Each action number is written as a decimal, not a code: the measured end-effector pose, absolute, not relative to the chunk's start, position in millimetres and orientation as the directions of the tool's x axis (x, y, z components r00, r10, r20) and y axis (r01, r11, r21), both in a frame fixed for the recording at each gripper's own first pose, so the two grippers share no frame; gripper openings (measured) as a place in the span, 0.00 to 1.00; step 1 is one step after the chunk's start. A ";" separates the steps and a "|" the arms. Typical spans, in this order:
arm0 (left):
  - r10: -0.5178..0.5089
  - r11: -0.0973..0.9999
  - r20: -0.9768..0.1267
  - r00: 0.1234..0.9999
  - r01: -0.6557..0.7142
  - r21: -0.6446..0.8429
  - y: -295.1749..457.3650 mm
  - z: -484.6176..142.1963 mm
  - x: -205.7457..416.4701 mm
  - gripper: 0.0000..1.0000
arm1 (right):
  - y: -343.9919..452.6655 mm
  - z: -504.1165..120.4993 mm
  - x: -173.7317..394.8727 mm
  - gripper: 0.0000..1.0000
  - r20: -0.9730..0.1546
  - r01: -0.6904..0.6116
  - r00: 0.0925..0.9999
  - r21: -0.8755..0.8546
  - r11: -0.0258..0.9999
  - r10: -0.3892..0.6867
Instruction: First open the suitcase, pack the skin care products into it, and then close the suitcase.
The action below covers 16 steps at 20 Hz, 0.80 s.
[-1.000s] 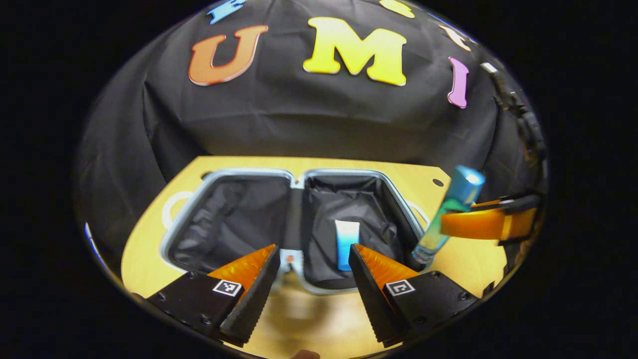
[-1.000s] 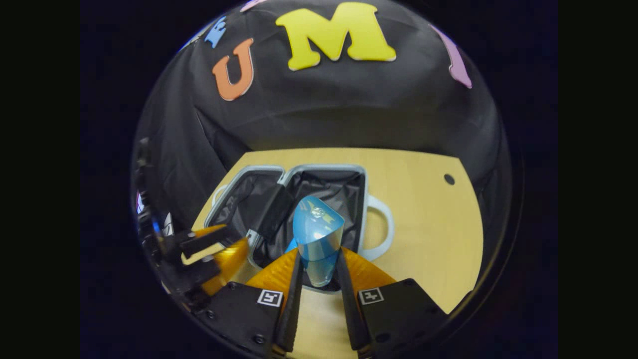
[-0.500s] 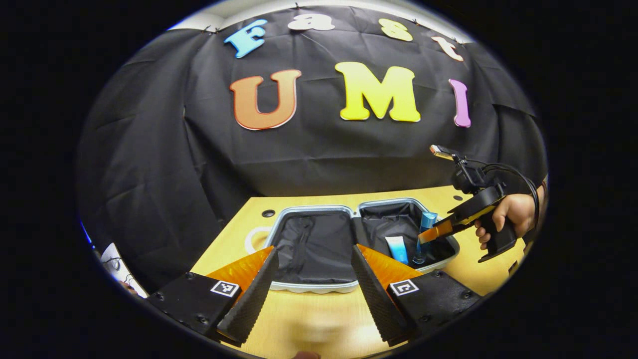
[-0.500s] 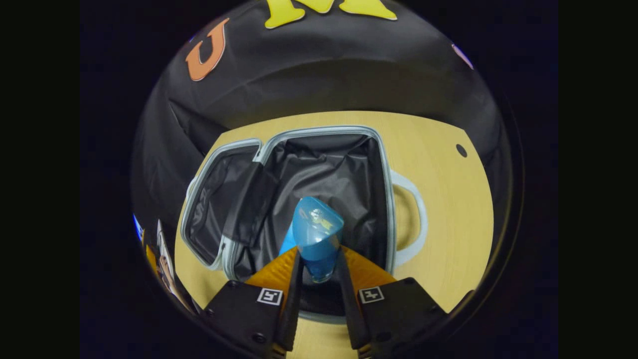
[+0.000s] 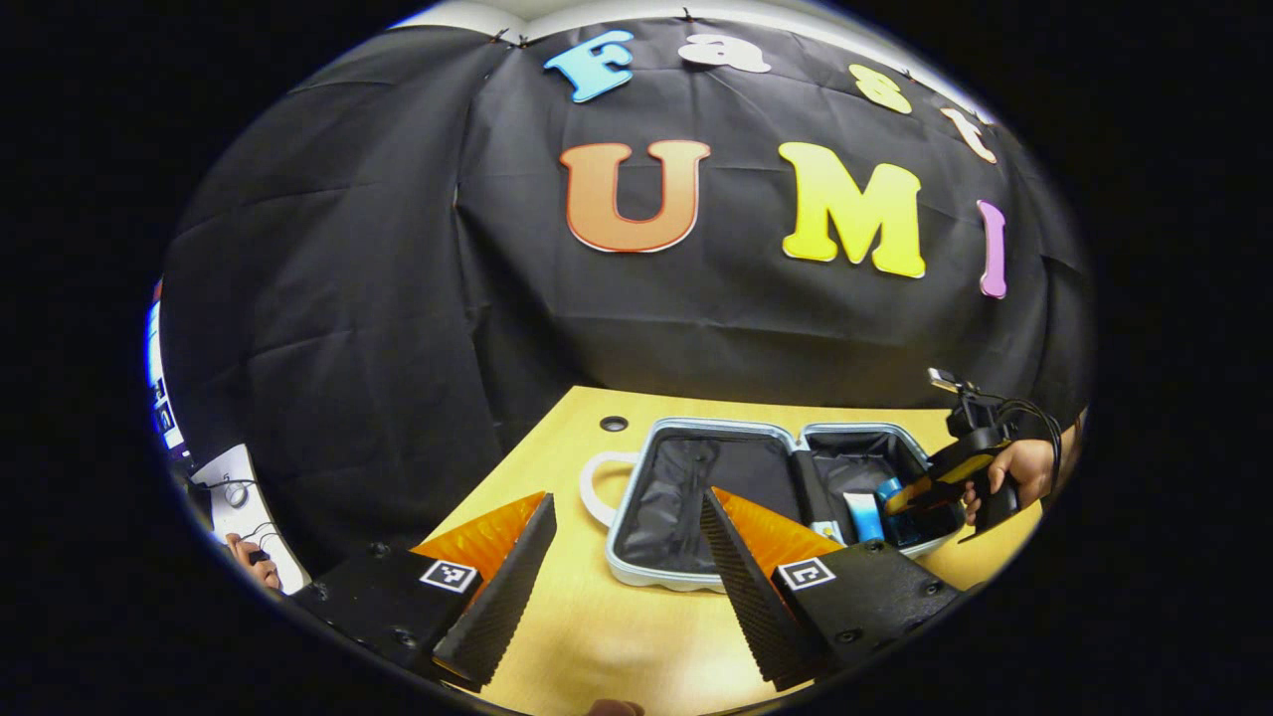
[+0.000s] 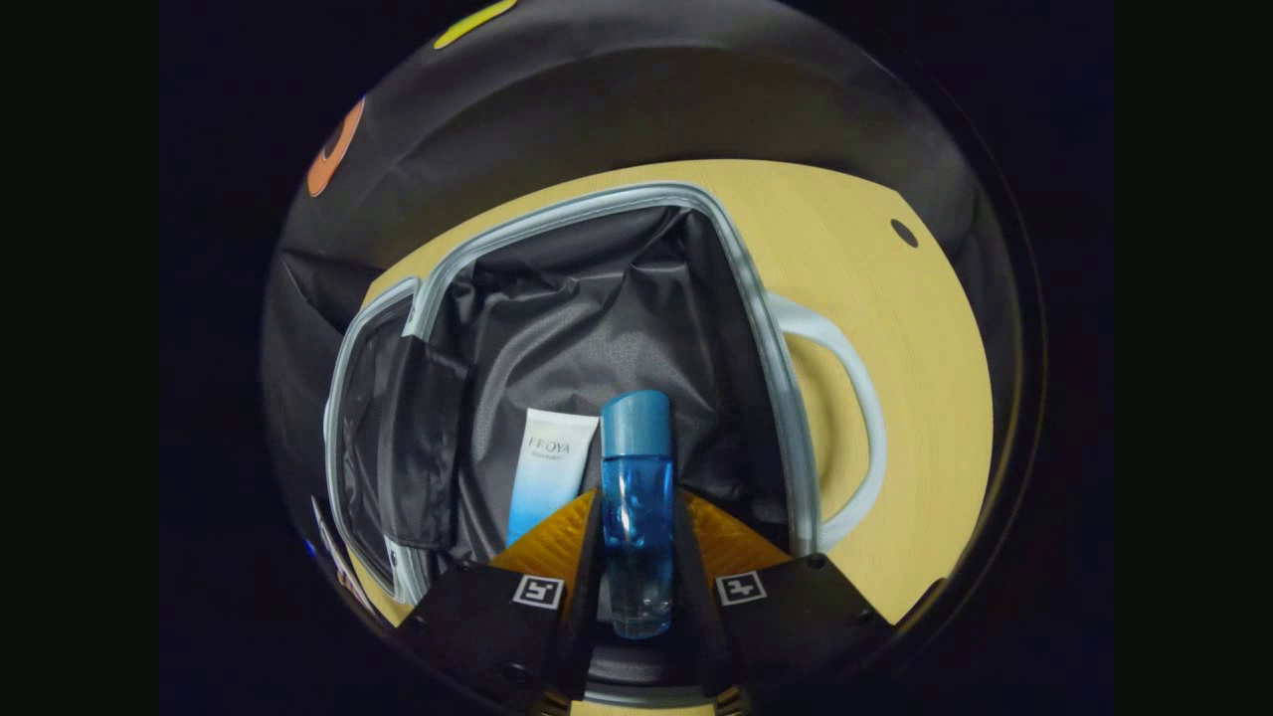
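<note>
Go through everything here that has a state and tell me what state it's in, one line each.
Light blue hard-shell suitcase: open, both halves flat on the table.
White-and-blue squeeze tube: lying in the right half.
Clear blue bottle with blue cap: clamped in the right tongs, low inside the suitcase.
Left tongs: open, empty, above the table.

The left gripper view is taken from low over the table point(image 5: 557, 636), set back and to the left of the open suitcase point(image 5: 696, 577), facing the booth wall. The right gripper view is taken close above the suitcase point(image 6: 756, 298), angled down into its right half. The suitcase and tabletop point(image 6: 935, 398) are shared by both
</note>
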<state>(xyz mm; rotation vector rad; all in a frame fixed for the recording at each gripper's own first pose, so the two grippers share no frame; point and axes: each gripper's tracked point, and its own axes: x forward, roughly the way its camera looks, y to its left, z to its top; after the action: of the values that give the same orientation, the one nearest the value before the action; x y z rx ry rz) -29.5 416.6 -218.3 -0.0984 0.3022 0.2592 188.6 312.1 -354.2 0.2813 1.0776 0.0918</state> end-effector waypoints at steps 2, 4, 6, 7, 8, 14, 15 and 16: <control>0.260 0.951 -0.321 0.910 -0.300 -0.080 437.0 -224.2 -20.0 0.94 | 311.6 -354.2 187.5 0.38 -0.860 0.053 0.471 0.249 0.967 0.196; 0.240 0.940 -0.334 0.912 -0.304 -0.155 450.7 -229.9 -6.6 0.94 | 313.1 -355.1 185.8 0.41 -0.861 0.046 0.469 0.246 0.968 0.196; 0.177 0.919 -0.353 0.919 -0.283 -0.275 454.6 -245.9 14.7 0.94 | 321.8 -353.5 184.5 0.51 -0.847 0.023 0.477 0.278 0.960 0.234; 0.148 0.899 -0.373 0.916 -0.282 -0.336 458.0 -260.2 24.5 0.95 | 324.5 -350.7 182.2 0.58 -0.841 0.014 0.482 0.287 0.958 0.245; 0.114 0.876 -0.399 0.910 -0.282 -0.392 459.5 -275.0 31.5 0.97 | 327.4 -346.2 179.9 0.66 -0.837 0.004 0.484 0.294 0.956 0.256; 0.000 0.693 -0.459 0.888 -0.331 -0.640 469.1 -340.1 75.6 0.98 | 328.1 -275.8 132.5 0.80 -0.751 -0.115 0.536 0.388 0.914 0.386; 0.006 0.678 -0.477 0.879 -0.354 -0.644 475.9 -352.5 80.8 0.97 | 321.1 -259.4 122.7 0.80 -0.728 -0.125 0.565 0.389 0.913 0.388; 0.001 0.663 -0.484 0.875 -0.363 -0.655 479.6 -360.2 87.4 0.97 | 311.8 -241.8 112.3 0.80 -0.704 -0.137 0.592 0.391 0.910 0.392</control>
<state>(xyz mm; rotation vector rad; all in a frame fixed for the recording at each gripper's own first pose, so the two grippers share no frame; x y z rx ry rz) 87.4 479.6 -360.2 -0.8269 0.4747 0.2142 112.3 311.8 -241.8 0.3120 0.8880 0.3135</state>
